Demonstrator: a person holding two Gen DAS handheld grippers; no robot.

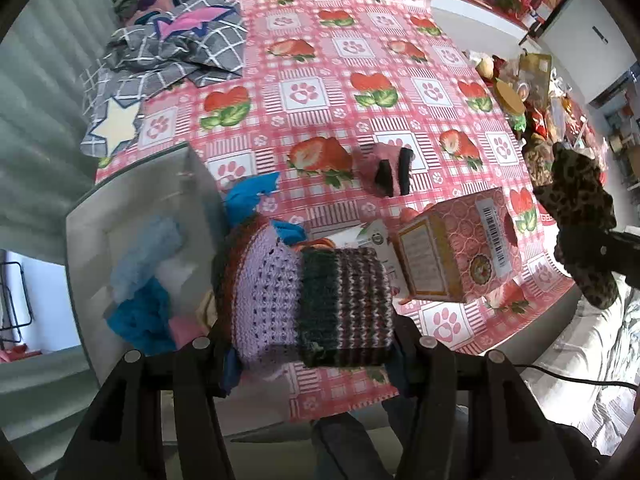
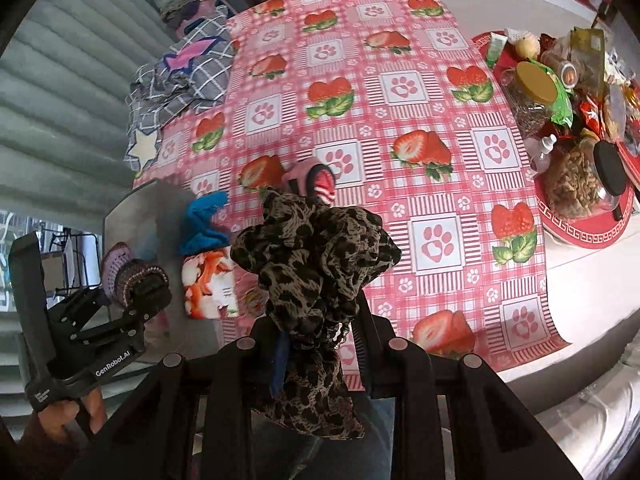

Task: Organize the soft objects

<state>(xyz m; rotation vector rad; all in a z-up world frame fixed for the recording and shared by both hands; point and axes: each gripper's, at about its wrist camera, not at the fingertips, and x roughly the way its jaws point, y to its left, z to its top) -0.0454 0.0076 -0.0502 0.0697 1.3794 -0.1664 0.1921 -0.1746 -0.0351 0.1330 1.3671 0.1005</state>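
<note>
My left gripper is shut on a knitted piece, lilac on one half and dark-striped on the other, held above the table's near edge. The right wrist view shows that same gripper at the left with the knit in it. My right gripper is shut on a bunched leopard-print cloth, which hangs over its fingers. That cloth also shows at the right of the left wrist view. A pink sock and a blue cloth lie on the strawberry tablecloth.
A grey bin at the table's left holds blue and pink soft pieces. A pink tissue box lies beside it. Grey checked bedding is piled at the far left. A red tray with jars and snacks stands at the right.
</note>
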